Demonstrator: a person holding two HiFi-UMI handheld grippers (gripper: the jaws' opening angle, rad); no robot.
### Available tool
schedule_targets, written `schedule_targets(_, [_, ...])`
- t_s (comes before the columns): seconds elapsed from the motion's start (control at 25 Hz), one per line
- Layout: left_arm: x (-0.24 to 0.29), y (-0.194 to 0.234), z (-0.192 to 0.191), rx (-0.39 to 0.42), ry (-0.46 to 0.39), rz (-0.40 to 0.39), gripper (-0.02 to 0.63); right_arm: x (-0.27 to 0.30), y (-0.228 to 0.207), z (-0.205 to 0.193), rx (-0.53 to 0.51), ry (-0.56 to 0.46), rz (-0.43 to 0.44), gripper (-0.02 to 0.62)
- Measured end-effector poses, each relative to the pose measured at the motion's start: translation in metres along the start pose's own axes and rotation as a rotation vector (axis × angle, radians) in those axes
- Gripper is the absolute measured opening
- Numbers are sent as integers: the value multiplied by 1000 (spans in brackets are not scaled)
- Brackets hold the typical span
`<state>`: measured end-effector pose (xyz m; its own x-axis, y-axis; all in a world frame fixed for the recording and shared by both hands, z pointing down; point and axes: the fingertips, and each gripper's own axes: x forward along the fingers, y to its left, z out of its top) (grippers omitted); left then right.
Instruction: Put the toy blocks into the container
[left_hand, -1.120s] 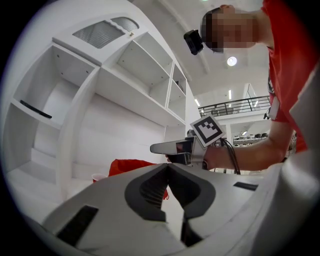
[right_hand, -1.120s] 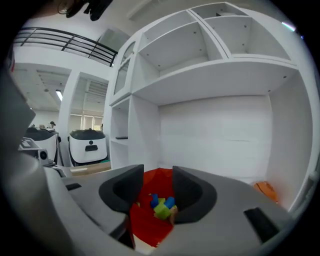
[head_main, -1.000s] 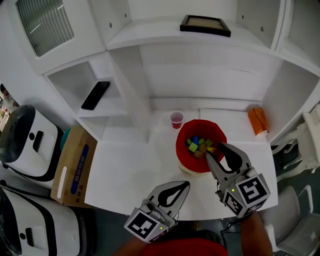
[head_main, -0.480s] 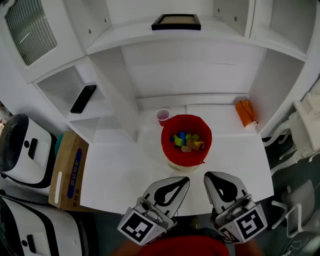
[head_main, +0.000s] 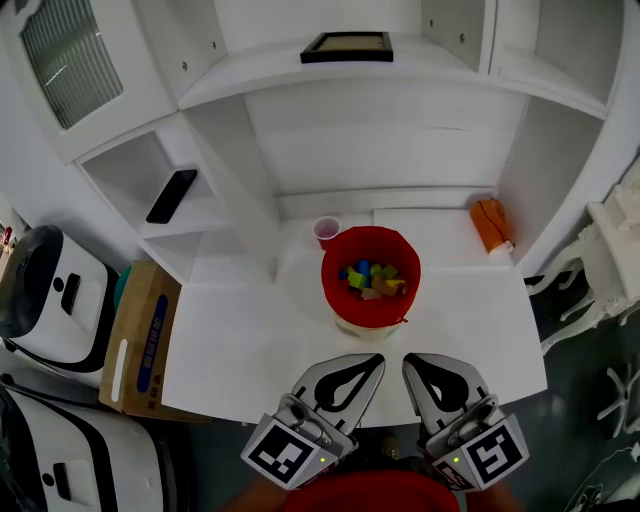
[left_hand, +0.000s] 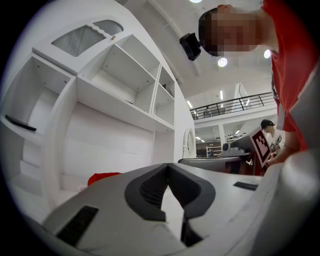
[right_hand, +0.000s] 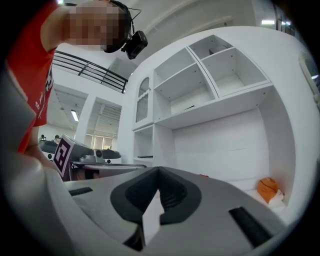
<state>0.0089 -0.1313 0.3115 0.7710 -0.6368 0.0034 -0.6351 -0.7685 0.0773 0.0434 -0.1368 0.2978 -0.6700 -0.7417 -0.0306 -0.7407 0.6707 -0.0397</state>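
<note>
A red container (head_main: 372, 311) stands in the middle of the white table (head_main: 240, 340), and several coloured toy blocks (head_main: 370, 280) lie inside it. Both grippers hover side by side at the table's front edge, short of the container. My left gripper (head_main: 377, 358) is shut with nothing between its jaws, and its closed tips (left_hand: 167, 165) point towards the container (left_hand: 102, 177). My right gripper (head_main: 408, 360) is shut and empty too, its jaws (right_hand: 157, 170) meeting at the tip. I see no blocks on the table.
A small pink cup (head_main: 326, 229) stands just behind the container on the left. An orange object (head_main: 489, 222) lies at the back right. A black phone (head_main: 171, 195) rests on a left shelf, a picture frame (head_main: 346, 46) on top. A cardboard box (head_main: 140, 335) stands left of the table.
My right gripper was over the container's rim with its jaws apart; it has pulled back to the table's front edge and shut. The left gripper has shifted only slightly.
</note>
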Motion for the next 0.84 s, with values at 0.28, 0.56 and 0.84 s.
schedule_targets(0.28, [1,-1,-4,5,7,10,14,-1,2,-3,4,9,17,6])
schedule_targets(0.56, [3,-1,-4,4,5,14,14,-3,1,-3,5,9,24,6])
schedule_targets(0.84, [3,-3,-3,7,5,12,14,-5,0,-3,1,16,26,6])
